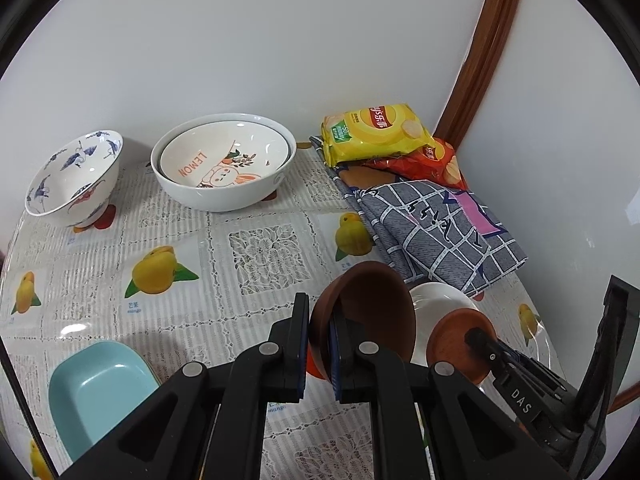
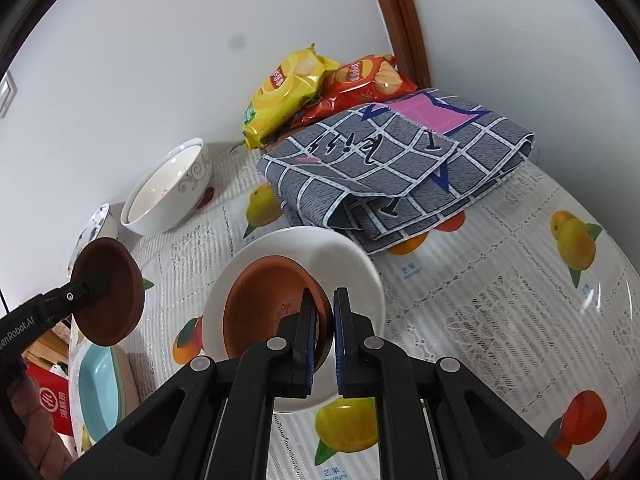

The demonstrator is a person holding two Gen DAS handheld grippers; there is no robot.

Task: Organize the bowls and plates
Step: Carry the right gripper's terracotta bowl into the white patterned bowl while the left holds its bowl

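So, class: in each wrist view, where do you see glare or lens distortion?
Left wrist view: the door frame bows into a curve, and the tablecloth shows glare at its near left. Right wrist view: the tablecloth's sheen lies right of the white plate.

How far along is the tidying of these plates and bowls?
Partly done, it seems. The cartoon LEMON plate already sits nested in the large white bowl. In hand: the left gripper holds a dark brown saucer aloft, while the right gripper grips a terracotta saucer over the white plate. Left: the blue-patterned bowl and light blue rectangular dish stand apart.
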